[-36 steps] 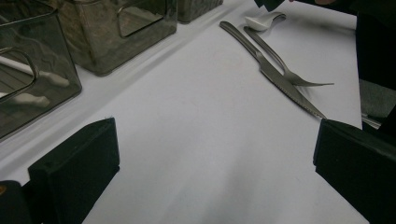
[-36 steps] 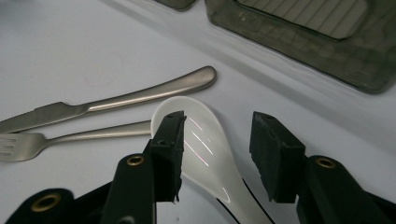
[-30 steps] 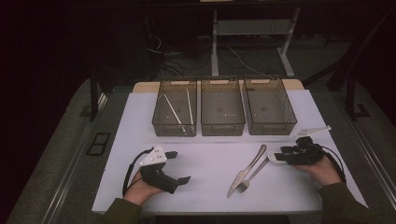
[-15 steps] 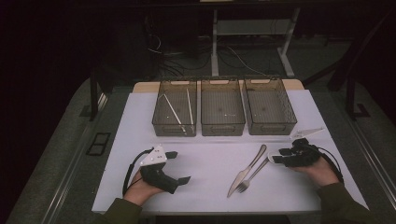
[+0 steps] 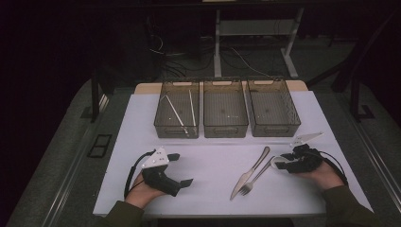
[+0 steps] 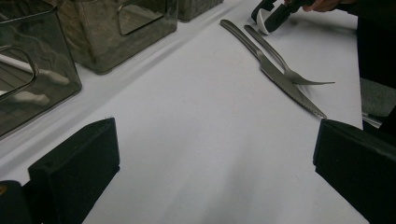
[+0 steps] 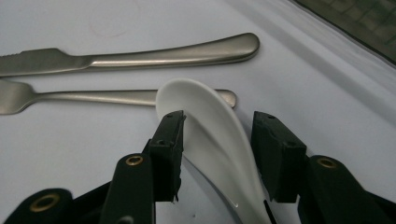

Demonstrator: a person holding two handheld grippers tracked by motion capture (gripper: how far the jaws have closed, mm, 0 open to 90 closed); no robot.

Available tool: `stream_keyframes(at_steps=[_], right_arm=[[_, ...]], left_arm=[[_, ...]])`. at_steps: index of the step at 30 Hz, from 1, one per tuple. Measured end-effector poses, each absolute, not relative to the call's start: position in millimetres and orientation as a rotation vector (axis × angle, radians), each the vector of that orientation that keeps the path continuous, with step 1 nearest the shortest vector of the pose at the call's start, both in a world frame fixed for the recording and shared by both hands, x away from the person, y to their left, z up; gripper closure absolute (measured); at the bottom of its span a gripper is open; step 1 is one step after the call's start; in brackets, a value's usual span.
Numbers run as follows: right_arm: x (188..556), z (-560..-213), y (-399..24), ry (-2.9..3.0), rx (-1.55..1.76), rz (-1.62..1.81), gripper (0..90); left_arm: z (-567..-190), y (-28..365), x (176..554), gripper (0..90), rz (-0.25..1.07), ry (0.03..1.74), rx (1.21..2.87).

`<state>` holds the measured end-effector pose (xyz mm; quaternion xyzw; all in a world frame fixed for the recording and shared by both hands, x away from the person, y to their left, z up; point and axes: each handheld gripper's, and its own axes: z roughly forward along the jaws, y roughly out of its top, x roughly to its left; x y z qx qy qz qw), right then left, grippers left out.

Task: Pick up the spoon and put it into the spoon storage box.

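My right hand-held gripper (image 5: 280, 164) sits at the right of the desk (image 5: 213, 161) in the high view, its jaws around a white ceramic spoon (image 5: 273, 163) and just closing further; I take the spoon as lying between the pads. My left hand-held gripper (image 5: 182, 169) rests at the lower left, jaws spread wide with nothing between them. I count three smoky clear bins (image 5: 225, 115) in a row at the back; the left bin (image 5: 176, 116) holds two pale chopsticks (image 5: 176, 112). On the white sheet lie one knife (image 5: 249, 172) and one fork (image 5: 255, 179), side by side just left of the spoon.

In the left gripper view, the two black pads (image 6: 74, 168) stand far apart over bare white desk. The knife (image 6: 275, 72) and fork (image 6: 289, 70) lie ahead, and the right hand-held gripper (image 6: 268, 16) with the spoon (image 6: 262, 21) is beyond their handles.

In the right gripper view, the spoon (image 7: 215, 135) lies lengthwise between the two pads (image 7: 170, 140); the left one touches its rim, the right one sits just beside it. The spoon's bowl overlaps the fork (image 7: 116, 97) handle tip, and the knife (image 7: 154, 55) lies just past it.
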<state>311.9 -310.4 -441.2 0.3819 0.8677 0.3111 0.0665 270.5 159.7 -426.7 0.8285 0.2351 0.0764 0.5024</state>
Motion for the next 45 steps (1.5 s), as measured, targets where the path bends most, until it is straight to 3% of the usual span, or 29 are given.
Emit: stream_keyframes(at_steps=[14, 19, 22, 45], right_arm=[[307.4, -441.6, -309.4, 2.631, 1.02, 0.893, 63.7], [307.2, -440.8, -313.2, 2.646, 1.015, 0.919, 70.4], [307.1, -438.7, -316.3, 2.652, 1.026, 0.96, 78.9], [305.0, -415.8, -318.6, 2.574, 1.08, 1.06, 80.3]], left_arm=[[-426.7, 159.2, 270.2, 0.0, 0.185, 0.569, 2.001], [-426.7, 159.3, 270.2, 0.0, 0.186, 0.57, 2.001], [-426.7, 159.3, 270.1, 0.0, 0.187, 0.57, 2.0], [-426.3, 159.9, 270.5, 0.0, 0.189, 0.569, 1.998]])
